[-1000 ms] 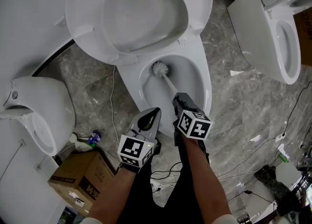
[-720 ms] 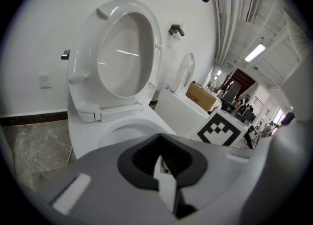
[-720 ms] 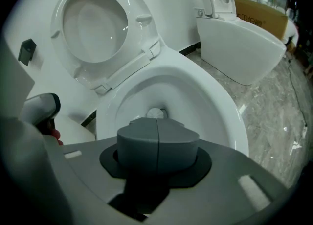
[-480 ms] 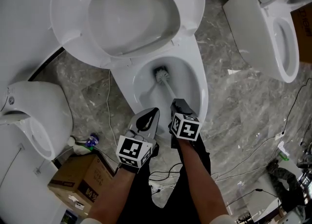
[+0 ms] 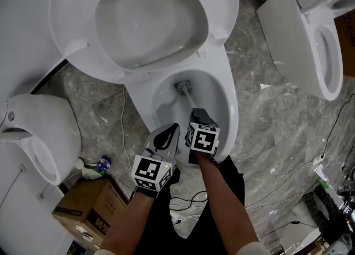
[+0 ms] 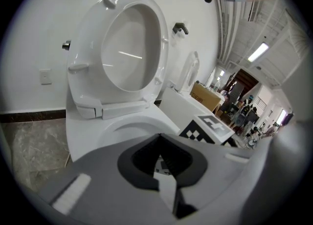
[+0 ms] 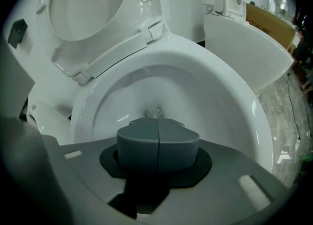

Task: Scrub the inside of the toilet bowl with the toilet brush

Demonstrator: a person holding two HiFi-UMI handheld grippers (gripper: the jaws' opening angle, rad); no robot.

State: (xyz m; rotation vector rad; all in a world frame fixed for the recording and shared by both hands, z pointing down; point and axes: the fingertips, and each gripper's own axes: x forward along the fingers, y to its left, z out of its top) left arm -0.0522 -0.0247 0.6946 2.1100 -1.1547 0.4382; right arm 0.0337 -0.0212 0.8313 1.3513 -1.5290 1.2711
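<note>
White porcelain filled the head view: the toilet bowl (image 5: 228, 116) lay open below its raised seat (image 5: 150, 24). The right gripper (image 5: 195, 113) hung over the bowl's near rim. Its jaws were pressed together on the handle of the toilet brush (image 5: 183, 87), whose bristle head sat low against the bowl's back wall. The left gripper (image 5: 172, 131) hovered just outside the bowl's near-left rim, jaws together and pinching nothing.

Scrubbing looked to be under way, with most of the bowl's wall yet to be covered. The likeliest trouble was the thin handle twisting or sliding in the pinch as the bristles dragged on the porcelain, so that the head skated instead of scrubbing. A hard stroke up toward the rim could flick whatever wet the bristles carried out of the bowl onto the marble floor (image 5: 277, 126). The idle left gripper, so near the rim, could be knocked by a wide sweep of the handle.
</note>
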